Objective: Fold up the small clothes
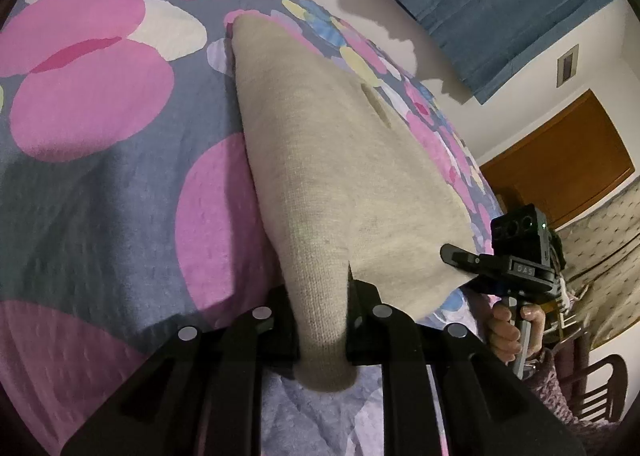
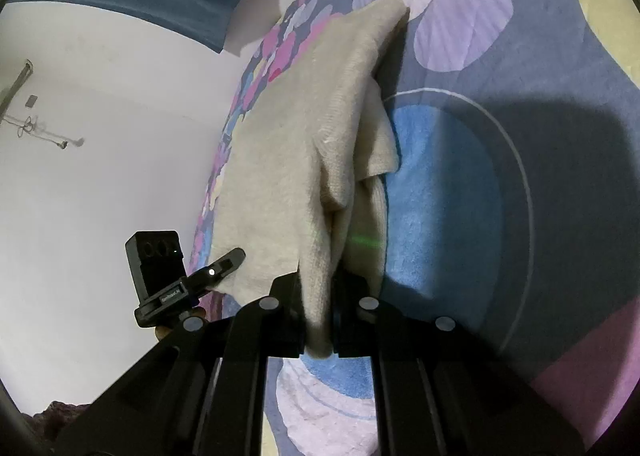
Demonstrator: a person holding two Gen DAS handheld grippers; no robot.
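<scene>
Both jaws pinch beige garment (image 1: 320,160).

We see our right gripper (image 2: 320,316) clamped on a beige knit garment (image 2: 304,144), lifted over the patterned bedspread (image 2: 520,136); our left gripper (image 2: 228,262) pinches its left edge.

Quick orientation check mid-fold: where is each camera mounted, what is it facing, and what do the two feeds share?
Left wrist: on the left gripper, looking down along its fingers at the beige knitted garment pinched between them; the right gripper and its hand show.
Right wrist: on the right gripper, clamped on the same garment; the left gripper shows.
Shared: the garment, the flower-patterned bedspread, each other's gripper.
</scene>
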